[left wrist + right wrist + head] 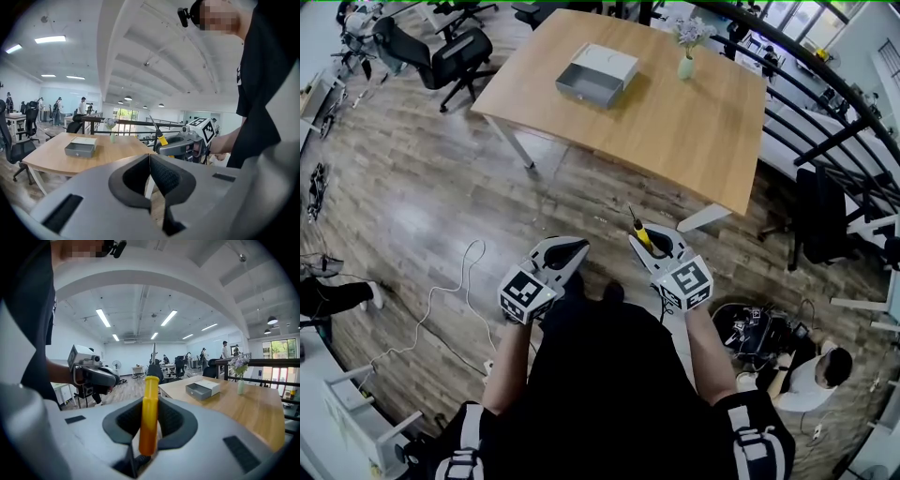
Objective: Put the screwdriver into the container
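Observation:
The grey open box, the container (595, 77), rests on the wooden table (675, 122) well ahead of me; it also shows as the container (80, 146) and the container (202, 390). My right gripper (654, 242) is shut on a screwdriver (641, 232) with a yellow handle, its dark shaft pointing up and forward. In the right gripper view the screwdriver (149, 413) stands upright between the pads. My left gripper (579, 246) is shut with nothing in it, level with the right one, over the floor short of the table. The left gripper view shows the screwdriver (161, 136) in the right gripper (185, 143).
A small vase of flowers (688, 47) stands on the table's far right part. Black office chairs (441, 56) stand at the left, a dark railing (825, 112) runs along the right, a white cable (441, 291) lies on the wood floor, and a person (811, 375) sits at lower right.

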A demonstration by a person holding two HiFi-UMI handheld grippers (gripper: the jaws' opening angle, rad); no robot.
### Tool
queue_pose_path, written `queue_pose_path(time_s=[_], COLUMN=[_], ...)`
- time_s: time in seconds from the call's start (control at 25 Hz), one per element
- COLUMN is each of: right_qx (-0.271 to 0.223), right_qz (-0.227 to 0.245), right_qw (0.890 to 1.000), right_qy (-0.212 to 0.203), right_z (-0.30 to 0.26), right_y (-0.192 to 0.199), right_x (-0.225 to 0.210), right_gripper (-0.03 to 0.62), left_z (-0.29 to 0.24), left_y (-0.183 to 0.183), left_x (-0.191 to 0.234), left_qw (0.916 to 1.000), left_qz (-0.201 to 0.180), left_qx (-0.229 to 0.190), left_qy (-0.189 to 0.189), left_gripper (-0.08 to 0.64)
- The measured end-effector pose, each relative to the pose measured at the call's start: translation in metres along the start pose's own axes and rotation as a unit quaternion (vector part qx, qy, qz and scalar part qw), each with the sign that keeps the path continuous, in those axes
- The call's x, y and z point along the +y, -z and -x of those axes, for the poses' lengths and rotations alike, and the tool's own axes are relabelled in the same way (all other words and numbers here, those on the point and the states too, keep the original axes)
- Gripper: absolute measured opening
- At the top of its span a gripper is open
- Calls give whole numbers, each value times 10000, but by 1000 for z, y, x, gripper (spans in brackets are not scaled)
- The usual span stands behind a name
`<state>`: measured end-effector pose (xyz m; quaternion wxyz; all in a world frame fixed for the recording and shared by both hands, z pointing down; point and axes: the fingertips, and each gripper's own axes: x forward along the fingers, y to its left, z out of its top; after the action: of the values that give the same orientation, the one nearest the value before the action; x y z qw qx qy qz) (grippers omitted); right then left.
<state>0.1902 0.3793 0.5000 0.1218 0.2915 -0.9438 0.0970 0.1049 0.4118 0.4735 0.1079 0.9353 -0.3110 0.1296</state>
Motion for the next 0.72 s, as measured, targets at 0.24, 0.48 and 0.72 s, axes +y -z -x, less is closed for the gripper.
queue_pose_path(time_s=[0.24, 0.48, 0.72], right_qx=[62, 145, 300], right_qz=[12, -34, -32], right_qw=[9999, 9995, 9985], right_qy=[103, 292, 456], right_z=[-17, -46, -83], right_y=[-6, -11, -25], right_x=[4, -6, -19], right_gripper=[83, 83, 82], left_z=[15, 13, 10], left_y=[3, 0, -9], left_x=[22, 59, 107], left_qw=[10000, 9998, 9993], left_qz=[91, 102, 98], left_qx=[-1, -31, -44], left_qy=[-10, 162, 355], left_gripper=[23, 23, 23])
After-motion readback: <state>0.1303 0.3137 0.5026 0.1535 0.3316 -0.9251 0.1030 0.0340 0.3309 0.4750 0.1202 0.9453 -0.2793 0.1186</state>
